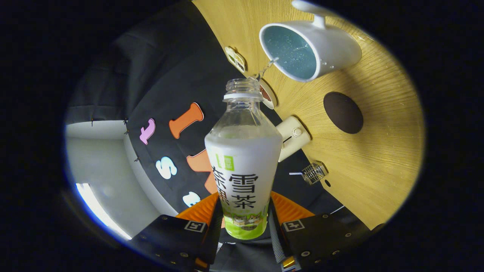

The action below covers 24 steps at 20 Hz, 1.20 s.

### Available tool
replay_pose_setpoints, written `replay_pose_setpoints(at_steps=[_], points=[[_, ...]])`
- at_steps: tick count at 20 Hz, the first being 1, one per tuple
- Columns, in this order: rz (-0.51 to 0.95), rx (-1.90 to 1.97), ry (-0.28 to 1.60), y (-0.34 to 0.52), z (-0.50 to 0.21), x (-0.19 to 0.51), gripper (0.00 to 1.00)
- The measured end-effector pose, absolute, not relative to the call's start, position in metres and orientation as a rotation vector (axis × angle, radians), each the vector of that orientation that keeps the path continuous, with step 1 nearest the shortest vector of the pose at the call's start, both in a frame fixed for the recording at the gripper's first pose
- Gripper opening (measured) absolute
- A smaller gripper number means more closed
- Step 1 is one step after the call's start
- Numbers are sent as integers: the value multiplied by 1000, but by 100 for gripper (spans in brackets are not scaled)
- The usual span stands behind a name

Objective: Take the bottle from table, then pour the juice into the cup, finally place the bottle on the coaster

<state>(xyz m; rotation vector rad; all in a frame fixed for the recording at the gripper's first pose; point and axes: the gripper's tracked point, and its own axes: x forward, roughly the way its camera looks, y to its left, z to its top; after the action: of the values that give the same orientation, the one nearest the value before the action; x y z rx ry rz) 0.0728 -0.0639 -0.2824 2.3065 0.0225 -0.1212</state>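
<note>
My gripper point(245, 215) is shut on a clear plastic bottle point(244, 151) with a white and green label, both fingers pressing its lower body. The bottle has no cap and is tipped so its open neck points toward a white cup point(332, 45) with a blue inside. The whole view is rolled, so the wooden table point(378, 151) appears tilted. A thin stream or drops of liquid point(266, 68) hang between the bottle's mouth and the cup's rim. A dark round coaster point(343, 112) lies on the table beyond the fingers, nearer than the cup.
A small white device point(293, 136) sits at the table's edge just behind the bottle. A small wire object point(314, 173) and a card-like tag point(235, 58) also rest near that edge. The booth's black cloth wall and a white wall are beyond.
</note>
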Motion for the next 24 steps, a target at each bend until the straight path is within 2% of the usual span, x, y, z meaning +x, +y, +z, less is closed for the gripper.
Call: replay_pose_setpoints(at_steps=[24], points=[[-113, 2485, -161, -57, -279, 81, 59]])
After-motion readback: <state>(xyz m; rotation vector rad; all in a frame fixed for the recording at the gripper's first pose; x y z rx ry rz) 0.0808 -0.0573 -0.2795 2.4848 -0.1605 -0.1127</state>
